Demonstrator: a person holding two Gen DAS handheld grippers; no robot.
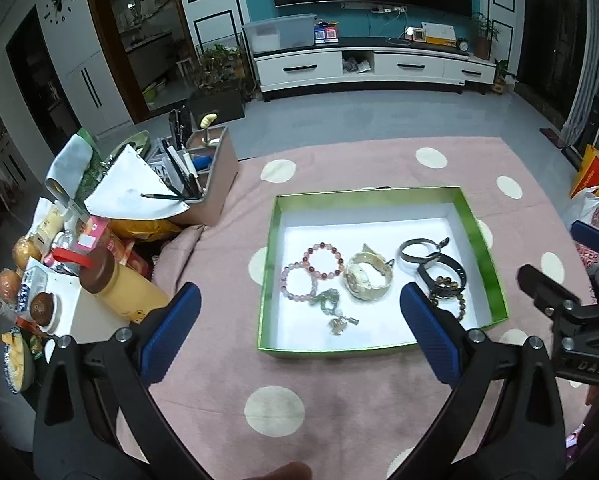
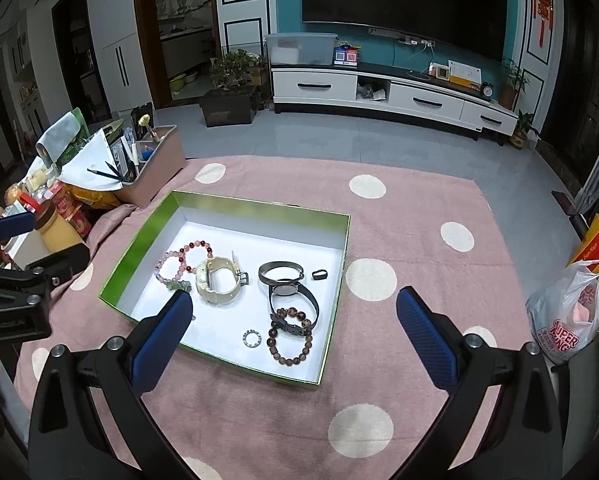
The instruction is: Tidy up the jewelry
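A green-rimmed box [image 1: 273,236] [image 2: 235,202] with a white floor sits on the pink dotted cloth. In it lie two pink bead bracelets [image 1: 313,270] [image 2: 181,258], a cream watch [image 1: 367,276] [image 2: 217,280], a green bead piece [image 1: 333,308], a metal bangle [image 1: 417,250] [image 2: 279,272], a dark watch [image 1: 443,276] [image 2: 295,300], a brown bead bracelet [image 2: 289,338], a small ring [image 2: 252,338] and a small black band [image 2: 319,275]. My left gripper [image 1: 299,328] is open and empty above the box's near edge. My right gripper [image 2: 293,328] is open and empty above the box's near right corner.
A pink organizer with pens [image 1: 209,168] [image 2: 151,160] stands left of the box, beside a yellow bottle [image 1: 119,284], snacks and fruit. A plastic bag [image 2: 567,316] sits at the right edge. The right gripper's body shows in the left wrist view [image 1: 567,320].
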